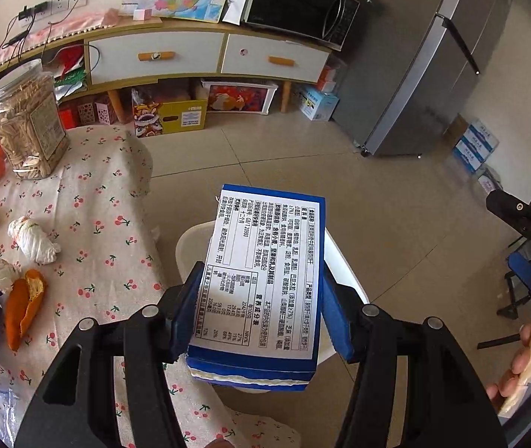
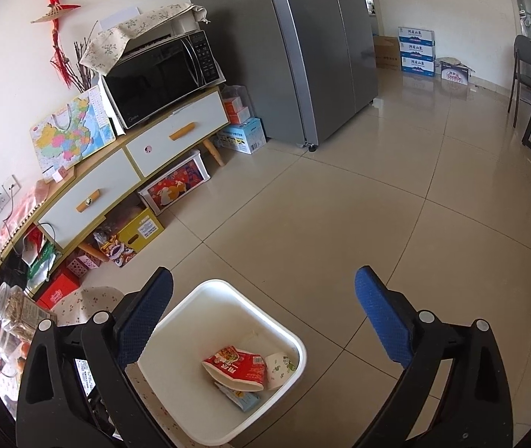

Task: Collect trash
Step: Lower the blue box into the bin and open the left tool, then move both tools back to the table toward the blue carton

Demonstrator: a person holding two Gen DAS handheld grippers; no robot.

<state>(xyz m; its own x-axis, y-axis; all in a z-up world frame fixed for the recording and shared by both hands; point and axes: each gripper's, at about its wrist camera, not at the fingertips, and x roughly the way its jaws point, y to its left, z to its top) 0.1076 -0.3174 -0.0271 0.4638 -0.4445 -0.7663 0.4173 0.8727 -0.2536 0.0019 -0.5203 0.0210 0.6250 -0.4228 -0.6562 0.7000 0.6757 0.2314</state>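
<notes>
Bright, even daylight throughout, no hard shadows. Soft sheen on the floor tiles well beyond the open jaws, strongest toward the far right. Mild glare on the microwave door. Both views are sharp in the middle, bowed by fisheye, with black vignette at the corners. Slight softness at the rims.

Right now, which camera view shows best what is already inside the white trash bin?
The right wrist view. It looks down into the white trash bin, where a red packet and a paper cup lie. In the left wrist view the blue box, held in the left gripper, hides the bin except for parts of its rim.
</notes>
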